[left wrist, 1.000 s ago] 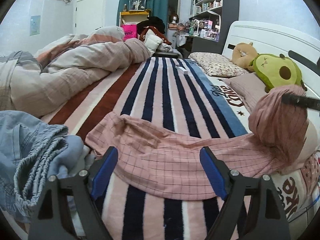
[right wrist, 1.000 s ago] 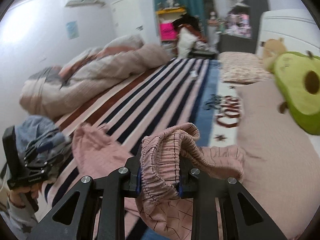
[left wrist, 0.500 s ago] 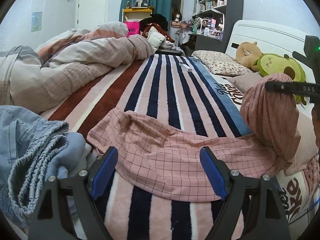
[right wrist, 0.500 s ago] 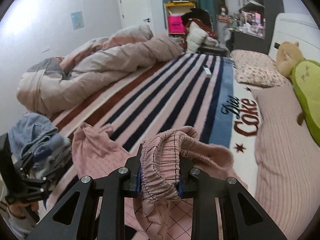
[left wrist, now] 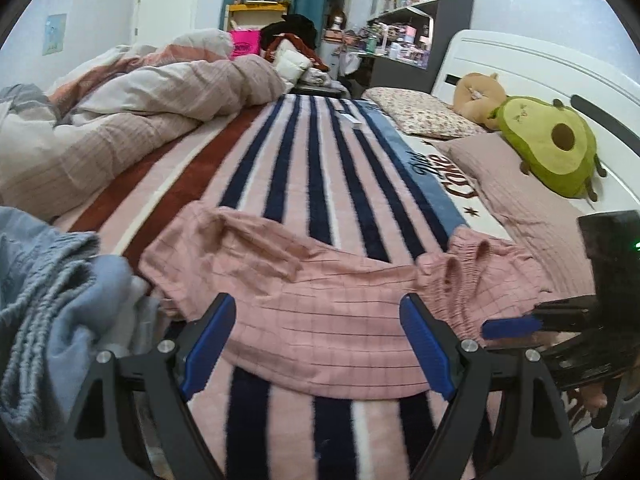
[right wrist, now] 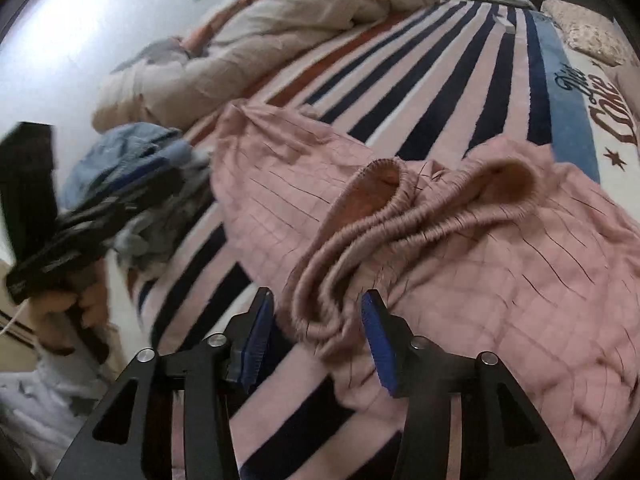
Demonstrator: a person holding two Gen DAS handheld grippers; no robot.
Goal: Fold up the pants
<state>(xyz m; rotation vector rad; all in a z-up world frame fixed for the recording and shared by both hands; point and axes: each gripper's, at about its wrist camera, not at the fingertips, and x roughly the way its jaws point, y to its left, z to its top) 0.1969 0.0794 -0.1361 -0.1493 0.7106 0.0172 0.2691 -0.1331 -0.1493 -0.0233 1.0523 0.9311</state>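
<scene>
Right wrist view shows the change: the right gripper (right wrist: pixel 316 336), which a second ago was clamped on the elastic waistband and held it up off the bed, has come down and its jaws are opening. The bunched waistband (right wrist: pixel 360 248) lies between the blue pads, but they no longer press on it. The pink checked pants (right wrist: pixel 460 248) now lie on the striped blanket (right wrist: pixel 460 80), filling the centre and right of the frame, the waist end crumpled in a heap.

From the left wrist view the pants (left wrist: pixel 320 300) stretch across the middle of the frame, legs toward the left beside a pile of blue clothing (left wrist: pixel 52 288). The left gripper (left wrist: pixel 316 344) hovers wide open over the near edge, holding nothing. The garment looks laid out but not yet folded; the waist probably needs smoothing before a first fold.
</scene>
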